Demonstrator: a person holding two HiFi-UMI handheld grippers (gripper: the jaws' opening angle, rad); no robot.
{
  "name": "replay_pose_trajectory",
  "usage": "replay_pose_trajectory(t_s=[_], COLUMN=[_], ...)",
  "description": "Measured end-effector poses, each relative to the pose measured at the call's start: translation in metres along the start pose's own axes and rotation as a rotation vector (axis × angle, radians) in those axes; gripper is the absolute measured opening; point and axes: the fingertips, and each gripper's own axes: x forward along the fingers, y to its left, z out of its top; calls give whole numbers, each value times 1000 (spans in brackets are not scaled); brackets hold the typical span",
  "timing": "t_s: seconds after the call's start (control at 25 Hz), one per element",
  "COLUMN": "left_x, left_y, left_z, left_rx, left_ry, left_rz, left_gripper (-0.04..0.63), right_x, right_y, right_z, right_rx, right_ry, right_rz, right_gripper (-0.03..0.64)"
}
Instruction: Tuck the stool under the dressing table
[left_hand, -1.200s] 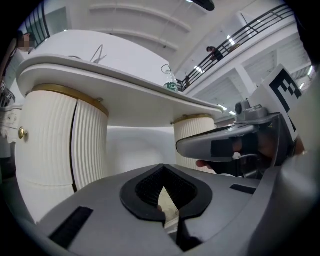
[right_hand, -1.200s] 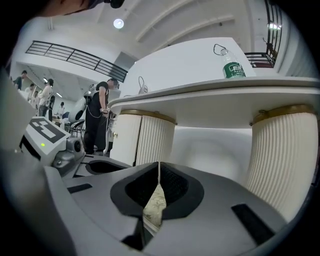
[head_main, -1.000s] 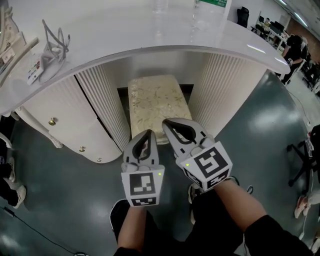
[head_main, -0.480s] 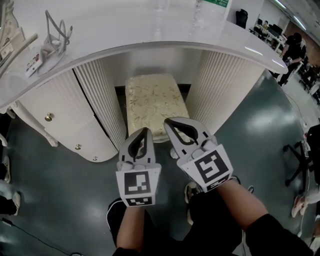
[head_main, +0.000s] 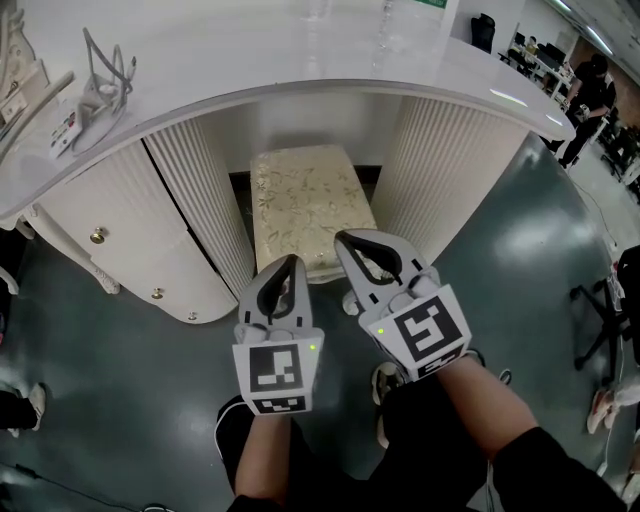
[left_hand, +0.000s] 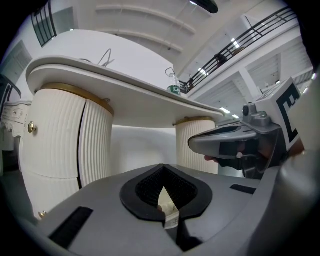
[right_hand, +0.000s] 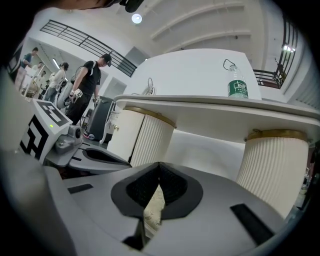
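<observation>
The stool (head_main: 305, 195), with a cream floral cushion, stands in the gap between the dressing table's two fluted pedestals, its back half under the white curved top (head_main: 250, 50). My left gripper (head_main: 290, 262) is shut, its tips at the cushion's front edge. Shut too, my right gripper (head_main: 347, 240) has its tips over the cushion's front right corner. I cannot tell whether either touches the stool. In the left gripper view the shut left gripper (left_hand: 163, 166) shows a sliver of cushion (left_hand: 167, 205) through its opening. The right gripper (right_hand: 160, 164) shows the same cushion (right_hand: 154, 210).
Fluted pedestals stand left (head_main: 190, 200) and right (head_main: 450, 170) of the stool. A wire stand (head_main: 100, 80) and a water bottle (right_hand: 238, 85) are on the top. People (head_main: 590, 90) stand at the far right, an office chair (head_main: 610, 320) nearer. My shoes are on the dark floor below.
The right gripper has rolled a little. Both grippers stay shut at the stool's front edge, and the stool has not visibly moved.
</observation>
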Motion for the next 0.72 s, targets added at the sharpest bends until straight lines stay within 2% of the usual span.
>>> replay_pose_trajectory(t_s=[0.72], left_x=[1], left_y=[0], left_z=[-5], left_rx=[-2], left_ry=[4], left_rz=[-9], left_gripper=[6], right_x=[6], right_y=[6], right_z=[-3], right_rx=[-57], right_ry=[14], right_rz=[10], right_gripper=[6])
